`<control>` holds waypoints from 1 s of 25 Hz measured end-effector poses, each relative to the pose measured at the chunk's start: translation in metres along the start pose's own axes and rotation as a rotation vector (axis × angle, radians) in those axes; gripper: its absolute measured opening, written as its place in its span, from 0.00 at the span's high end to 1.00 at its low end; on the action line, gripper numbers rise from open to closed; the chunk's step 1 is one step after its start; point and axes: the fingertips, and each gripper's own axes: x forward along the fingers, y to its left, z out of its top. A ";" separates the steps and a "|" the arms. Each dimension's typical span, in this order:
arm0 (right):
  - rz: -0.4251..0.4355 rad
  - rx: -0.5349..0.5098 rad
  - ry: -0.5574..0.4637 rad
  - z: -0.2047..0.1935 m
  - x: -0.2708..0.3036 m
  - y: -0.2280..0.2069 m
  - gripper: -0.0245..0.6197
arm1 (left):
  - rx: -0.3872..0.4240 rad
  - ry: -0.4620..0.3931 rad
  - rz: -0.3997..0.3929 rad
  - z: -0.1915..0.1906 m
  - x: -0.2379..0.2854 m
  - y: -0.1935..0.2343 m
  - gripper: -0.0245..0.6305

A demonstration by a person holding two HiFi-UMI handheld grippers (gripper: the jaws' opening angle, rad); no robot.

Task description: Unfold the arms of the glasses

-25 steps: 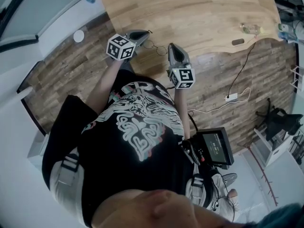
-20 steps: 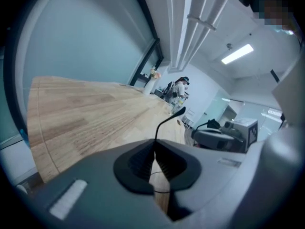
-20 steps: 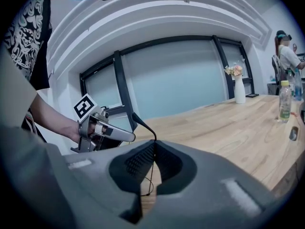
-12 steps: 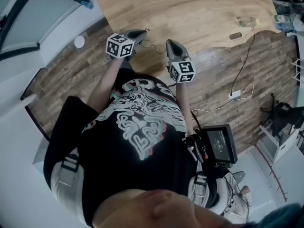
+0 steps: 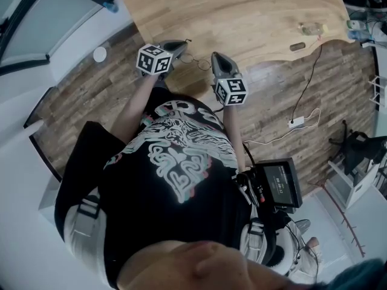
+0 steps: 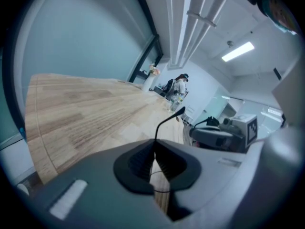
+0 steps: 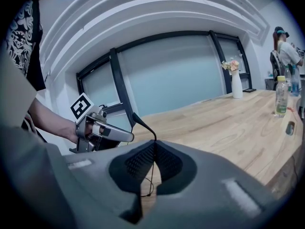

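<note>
Nearest, in the gripper views, the left gripper (image 6: pixel 153 149) and the right gripper (image 7: pixel 155 151) are each seen clamped shut on a thin black arm of the glasses (image 6: pixel 165 119). From the head view only a faint wire frame is made out between them, over the table's (image 5: pixel 242 11) near edge. Farther off a bottle (image 7: pixel 281 96) is stood, its contents unclear.

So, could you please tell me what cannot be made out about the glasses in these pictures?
- Head view: the glasses are too small; lenses and hinges unreadable.
- Left gripper view: the left gripper, shut on one arm, hides nearly all but that arm's tip.
- Right gripper view: the right gripper likewise shows little beyond an arm's tip.
- How far the arms are unfolded: cannot tell.
</note>
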 end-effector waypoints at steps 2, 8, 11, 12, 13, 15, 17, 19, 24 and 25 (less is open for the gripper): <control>0.003 -0.004 0.002 0.000 0.002 0.001 0.96 | -0.004 -0.002 0.001 -0.001 0.000 0.001 0.98; -0.010 -0.006 0.008 0.000 0.000 0.000 0.96 | -0.008 -0.001 -0.002 -0.002 -0.001 -0.001 0.98; -0.013 0.003 0.010 -0.003 0.000 -0.001 0.96 | -0.004 0.004 -0.006 -0.003 -0.001 -0.002 0.98; -0.013 0.004 0.012 -0.004 0.000 0.000 0.96 | -0.002 0.006 -0.006 -0.004 -0.001 -0.002 0.98; -0.013 0.004 0.013 -0.005 0.000 0.000 0.96 | -0.001 0.007 -0.006 -0.005 -0.001 -0.002 0.98; -0.013 0.004 0.014 -0.005 0.000 0.000 0.96 | -0.003 0.010 -0.005 -0.005 -0.001 -0.002 0.98; -0.011 0.006 0.016 -0.004 0.000 0.000 0.96 | -0.006 0.011 -0.006 -0.005 0.000 -0.002 0.98; -0.007 0.008 0.016 -0.004 -0.001 0.000 0.96 | -0.006 0.012 -0.005 -0.004 0.000 -0.002 0.98; -0.017 0.012 0.021 -0.005 -0.002 -0.003 0.96 | -0.003 0.019 -0.008 -0.005 0.002 -0.003 0.98; -0.019 0.013 0.023 -0.006 -0.001 -0.003 0.96 | -0.003 0.020 -0.009 -0.005 0.003 -0.003 0.98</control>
